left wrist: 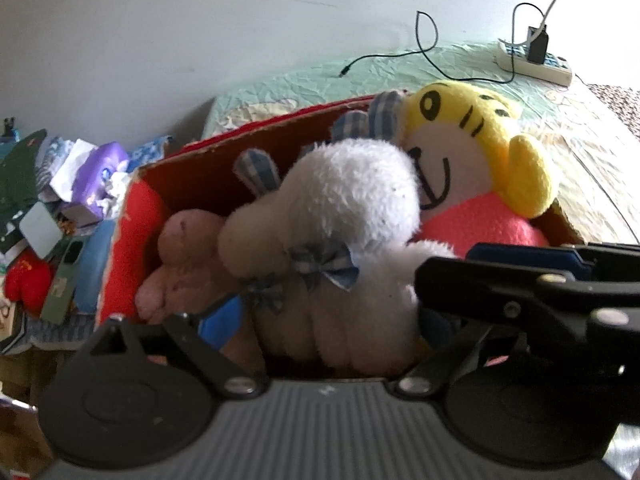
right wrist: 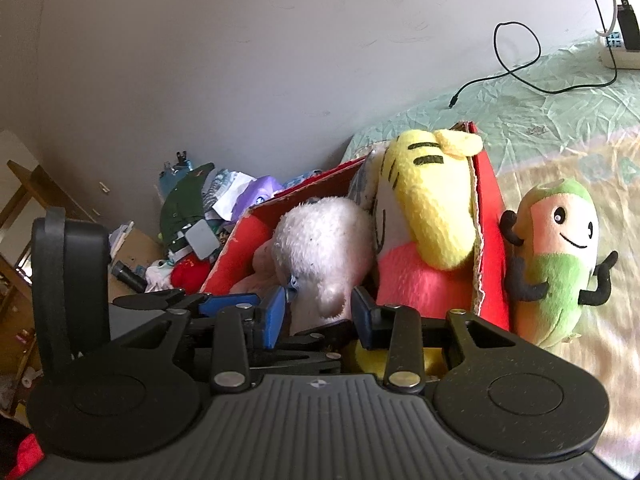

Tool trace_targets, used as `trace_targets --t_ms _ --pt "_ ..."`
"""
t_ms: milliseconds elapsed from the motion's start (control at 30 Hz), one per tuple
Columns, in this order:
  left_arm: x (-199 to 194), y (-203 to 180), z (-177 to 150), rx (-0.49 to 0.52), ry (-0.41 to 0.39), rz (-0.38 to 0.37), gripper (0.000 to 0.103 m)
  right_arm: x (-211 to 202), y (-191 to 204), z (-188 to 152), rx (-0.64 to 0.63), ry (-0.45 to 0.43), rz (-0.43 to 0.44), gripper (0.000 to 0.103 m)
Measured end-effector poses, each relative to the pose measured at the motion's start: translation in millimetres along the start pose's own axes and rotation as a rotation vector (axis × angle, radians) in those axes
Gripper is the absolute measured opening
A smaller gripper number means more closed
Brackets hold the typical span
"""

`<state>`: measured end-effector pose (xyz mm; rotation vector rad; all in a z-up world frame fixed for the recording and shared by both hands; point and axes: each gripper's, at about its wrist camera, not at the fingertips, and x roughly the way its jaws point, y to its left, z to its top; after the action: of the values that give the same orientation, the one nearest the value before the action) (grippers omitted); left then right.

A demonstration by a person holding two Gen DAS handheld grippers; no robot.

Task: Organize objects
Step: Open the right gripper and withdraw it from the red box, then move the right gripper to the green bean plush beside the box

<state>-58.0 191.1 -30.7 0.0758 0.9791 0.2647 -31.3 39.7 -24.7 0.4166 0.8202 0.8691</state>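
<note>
Left wrist view gives me the red box (left wrist: 132, 216) with the white plush (left wrist: 340, 216), yellow tiger plush (left wrist: 472, 136) and a pinkish toy (left wrist: 180, 252); my left gripper (left wrist: 320, 320) gapes wide around the white plush, gripping nothing. Right wrist view alone shows a green plush (right wrist: 556, 264) outside, touching the box wall; my right gripper (right wrist: 316, 308) brackets the white plush's lower end, contact unclear.

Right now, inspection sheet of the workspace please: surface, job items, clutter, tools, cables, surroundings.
Surface: green bedsheet, wrinkled.
Job's things: red box holds white plush, yellow tiger plush, pink plush; green plush stands outside, against the box.
Clutter: pile of oddments beyond the box.
Grippers: left tool open around white plush; right tool open at it.
Cables: black cable, power strip.
Surroundings: white wall.
</note>
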Motion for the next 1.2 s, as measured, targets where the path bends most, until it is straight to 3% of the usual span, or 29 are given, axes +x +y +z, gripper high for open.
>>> trace_targets --t_ms 333,633,867,1200 --pt "-16 0 -9 -0.099 -0.021 0.058 0.092 -22 -14 1 0.014 0.015 0.071 0.038" --pt "-61 -20 -16 -0.106 -0.128 0.107 0.092 -62 -42 1 0.043 0.016 0.12 0.041" --pt "-87 -50 -17 -0.114 -0.193 0.003 0.092 -79 -83 -5 0.11 0.025 0.051 0.041" --pt "-82 -107 -25 -0.063 -0.164 -0.191 0.091 -76 -155 -6 0.251 0.03 -0.082 0.041"
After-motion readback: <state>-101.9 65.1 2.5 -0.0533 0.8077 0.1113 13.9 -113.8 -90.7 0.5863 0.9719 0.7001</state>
